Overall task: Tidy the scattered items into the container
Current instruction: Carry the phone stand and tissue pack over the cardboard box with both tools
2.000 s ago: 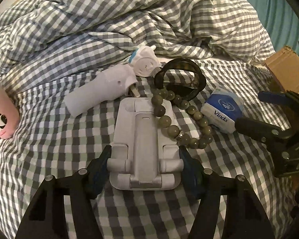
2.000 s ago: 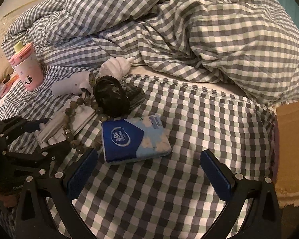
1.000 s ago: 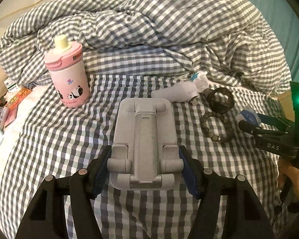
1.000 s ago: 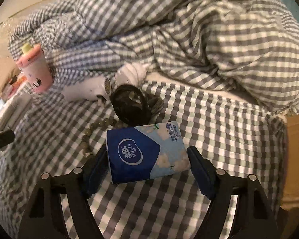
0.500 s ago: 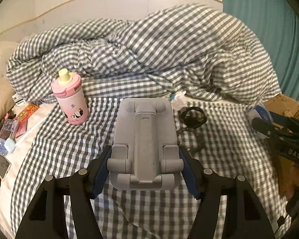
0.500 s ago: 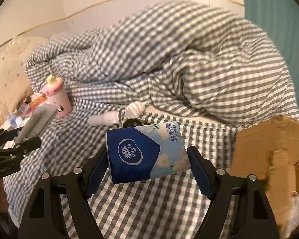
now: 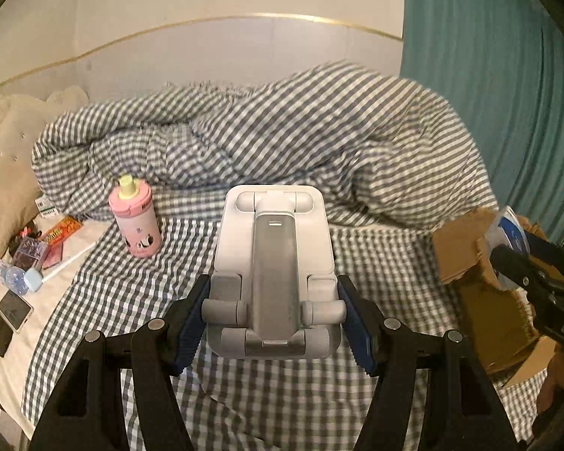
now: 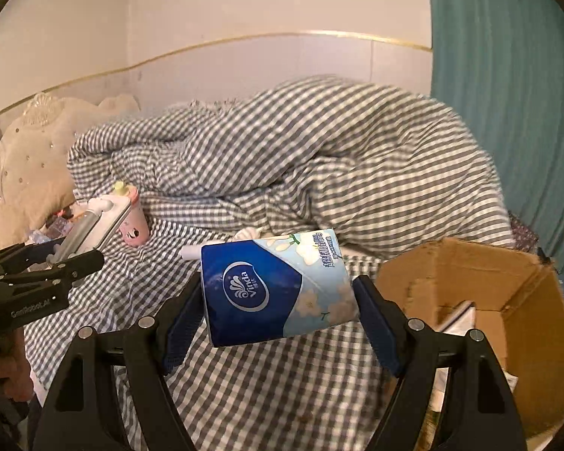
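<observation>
Left gripper (image 7: 274, 323): pads clamped on the lower sides of a white folding phone stand (image 7: 273, 263); stand held off the bed, flat face toward the camera.
Right gripper (image 8: 278, 315): pads pinching a blue Vinda tissue pack (image 8: 278, 289) across its short ends; pack clear of the sheet, slightly tilted.
Container: open cardboard box (image 8: 507, 300) at the right edge of the bed, flaps torn and standing up; something pale lies inside, too blurred to name.
Relative position: in the right wrist view the tissue pack sits just left of the box rim, not yet over the opening. In the left wrist view the box (image 7: 470, 263) is well right of the stand.
Left on the bed: pink bottle (image 7: 135, 221) upright on the checked sheet (image 7: 112, 300); a white item partly hidden behind the tissue pack. Bracelet and dark ring not visible now, probably behind the held items.
Step, judged: carrying both items to the box; neither released.
Risk 1: raised near flap (image 8: 413, 263) could catch the pack if it comes in low, knocking it onto the sheet.
Risk 2: soft pack held by its ends may buckle and slip if the squeeze eases mid-carry.
Risk 3: both grippers converging on one opening; the stand could strike the right gripper or the flap.
Risk 4: box sits at the mattress edge; a push on the rim could tip it.
</observation>
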A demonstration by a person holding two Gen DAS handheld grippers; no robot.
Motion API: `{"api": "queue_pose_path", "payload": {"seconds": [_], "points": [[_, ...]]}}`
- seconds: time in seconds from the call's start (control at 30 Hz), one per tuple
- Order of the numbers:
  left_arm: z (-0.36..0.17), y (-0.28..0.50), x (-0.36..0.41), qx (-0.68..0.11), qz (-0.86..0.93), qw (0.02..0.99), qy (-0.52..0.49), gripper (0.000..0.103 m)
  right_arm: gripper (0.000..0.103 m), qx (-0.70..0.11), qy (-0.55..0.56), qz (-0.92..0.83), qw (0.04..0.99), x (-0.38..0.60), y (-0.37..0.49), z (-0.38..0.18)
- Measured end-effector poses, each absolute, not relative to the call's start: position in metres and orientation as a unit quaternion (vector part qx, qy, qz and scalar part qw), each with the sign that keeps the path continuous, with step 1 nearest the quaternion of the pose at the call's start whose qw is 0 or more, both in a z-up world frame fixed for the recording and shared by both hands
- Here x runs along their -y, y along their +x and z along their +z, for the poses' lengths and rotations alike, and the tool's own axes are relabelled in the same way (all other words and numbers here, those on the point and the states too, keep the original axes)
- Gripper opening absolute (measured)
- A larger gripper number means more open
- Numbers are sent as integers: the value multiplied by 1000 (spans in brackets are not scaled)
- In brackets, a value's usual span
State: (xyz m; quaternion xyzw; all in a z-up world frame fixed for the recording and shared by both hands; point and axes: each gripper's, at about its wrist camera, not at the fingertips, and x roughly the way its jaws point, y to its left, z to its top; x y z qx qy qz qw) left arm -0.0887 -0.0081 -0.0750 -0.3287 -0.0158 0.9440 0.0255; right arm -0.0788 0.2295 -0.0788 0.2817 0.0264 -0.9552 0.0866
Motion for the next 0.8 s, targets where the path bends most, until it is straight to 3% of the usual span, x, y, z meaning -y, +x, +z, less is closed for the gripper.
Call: {"api": "queue_pose_path", "payload": {"seconds": [0.33,0.8], "points": [[-33,-58,-49,5,956,55,-287,66,77,-23,238,-970,48,-275,-22,-36],[-20,-42,-149,-18,953,127,-273,66,77,-4,227,-973,-45,-366,21,-25]]}}
